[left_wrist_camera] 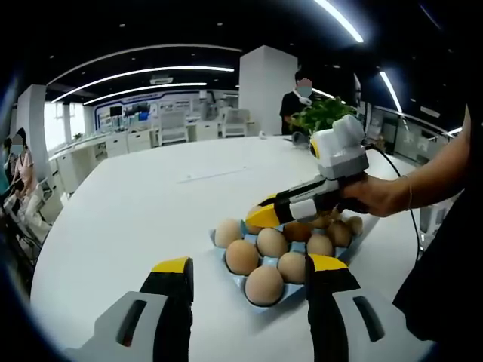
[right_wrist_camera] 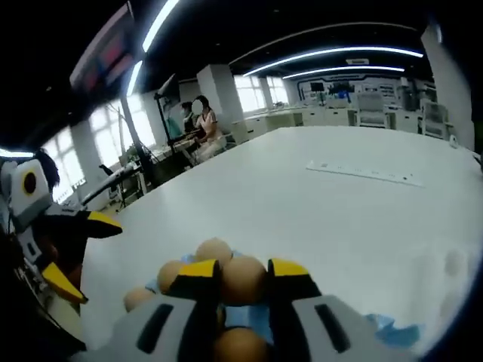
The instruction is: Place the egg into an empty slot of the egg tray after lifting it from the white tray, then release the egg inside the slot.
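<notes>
Egg (right_wrist_camera: pixel 243 280) clamped in right gripper (right_wrist_camera: pixel 243 273), long axis unclear | egg tray (left_wrist_camera: pixel 235 274) beneath | left gripper (left_wrist_camera: pixel 249 265) open

The egg tray (left_wrist_camera: pixel 290 260) lies on the counter (left_wrist_camera: pixel 151 211), near its front edge, w/ eggs (left_wrist_camera: pixel 242 256) in its slots. In the left gripper view, the left tool (left_wrist_camera: pixel 249 275) is just before the tray, and the right tool (left_wrist_camera: pixel 260 215) comes in from the right, above the tray's far rows. In the right gripper view, the right tool (right_wrist_camera: pixel 243 275) has an egg (right_wrist_camera: pixel 243 280) between its jaws, over the tray. Behind the counter stand a plant (left_wrist_camera: pixel 324 113) and a person (left_wrist_camera: pixel 298 102).
</notes>
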Motion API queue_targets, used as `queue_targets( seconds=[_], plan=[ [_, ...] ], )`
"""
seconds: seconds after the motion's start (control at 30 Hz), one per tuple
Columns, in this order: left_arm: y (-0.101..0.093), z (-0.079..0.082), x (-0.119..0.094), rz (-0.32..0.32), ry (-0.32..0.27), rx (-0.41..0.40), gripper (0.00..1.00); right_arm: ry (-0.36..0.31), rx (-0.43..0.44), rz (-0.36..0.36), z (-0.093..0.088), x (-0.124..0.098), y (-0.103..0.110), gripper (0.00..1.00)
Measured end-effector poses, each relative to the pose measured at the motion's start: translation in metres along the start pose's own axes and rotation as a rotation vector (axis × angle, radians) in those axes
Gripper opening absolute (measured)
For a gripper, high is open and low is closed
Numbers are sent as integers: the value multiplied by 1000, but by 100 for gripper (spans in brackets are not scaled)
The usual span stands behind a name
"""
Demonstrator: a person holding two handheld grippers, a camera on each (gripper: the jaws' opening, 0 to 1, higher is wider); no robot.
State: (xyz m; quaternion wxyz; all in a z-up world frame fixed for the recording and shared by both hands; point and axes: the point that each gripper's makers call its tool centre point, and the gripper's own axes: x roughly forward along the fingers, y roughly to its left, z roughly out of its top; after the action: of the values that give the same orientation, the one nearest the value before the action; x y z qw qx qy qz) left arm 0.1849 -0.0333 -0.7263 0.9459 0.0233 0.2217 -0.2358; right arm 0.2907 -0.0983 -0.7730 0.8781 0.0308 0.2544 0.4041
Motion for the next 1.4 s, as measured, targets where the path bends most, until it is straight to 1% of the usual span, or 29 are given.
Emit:
queue_targets(
  seconds=[0.27, 0.37, 0.4, 0.7, 0.77, 0.83, 0.87, 0.93, 1.0, 1.03, 1.1, 1.17, 1.2, 1.27, 1.3, 1.37, 1.4],
  plan=[
    [2, -1, -1, 3, 5, 1, 60, 3, -6, 3, 1, 0, 1, 24],
    [1, -1, 0, 2, 9, 8, 60, 15, -11, 9, 0, -1, 1, 22],
    [0, -1, 0, -1, 6, 8, 60, 9, 3, 7, 1, -2, 0, 22],
    [-1, 0, -1, -2, 4, 8, 60, 6, -1, 9, 1, -1, 1, 22],
    [-1, 0, -2, -2, 3, 10, 60, 4, 8, 15, 1, -3, 2, 23],
    [-1, 0, -2, -1, 3, 10, 60, -6, 40, 25, 2, -4, 4, 23],
    [-1, 0, -2, 2, 3, 12, 60, -91, 76, 5, 17, -14, 0, 23],
    [0, 1, -2, 2, 1, 11, 60, -150, 58, -30, 28, -25, -7, 23],
    [-1, 1, -1, -1, -1, 12, 60, -200, 43, -100, 36, -40, -24, 23],
    [-2, 1, -1, -3, -1, 13, 60, -211, 34, -126, 38, -46, -32, 23],
    [-2, 0, 0, -6, 1, 13, 60, -223, 22, -204, 38, -59, -53, 22],
    [-3, 0, 0, -9, 0, 13, 60, -231, 41, -260, 36, -71, -71, 22],
    [-4, 0, 0, -10, -2, 14, 60, -234, 50, -301, 33, -80, -85, 22],
    [-3, 0, 0, -10, -1, 15, 60, -246, 66, -361, 31, -94, -102, 22],
    [-3, 0, 0, -10, -2, 13, 60, -261, 61, -403, 30, -105, -115, 22],
    [-3, 0, 0, -11, -2, 12, 59, -270, 45, -468, 29, -121, -131, 22],
    [-3, 0, 0, -12, -1, 13, 59, -279, 22, -540, 28, -137, -146, 22]
  ],
)
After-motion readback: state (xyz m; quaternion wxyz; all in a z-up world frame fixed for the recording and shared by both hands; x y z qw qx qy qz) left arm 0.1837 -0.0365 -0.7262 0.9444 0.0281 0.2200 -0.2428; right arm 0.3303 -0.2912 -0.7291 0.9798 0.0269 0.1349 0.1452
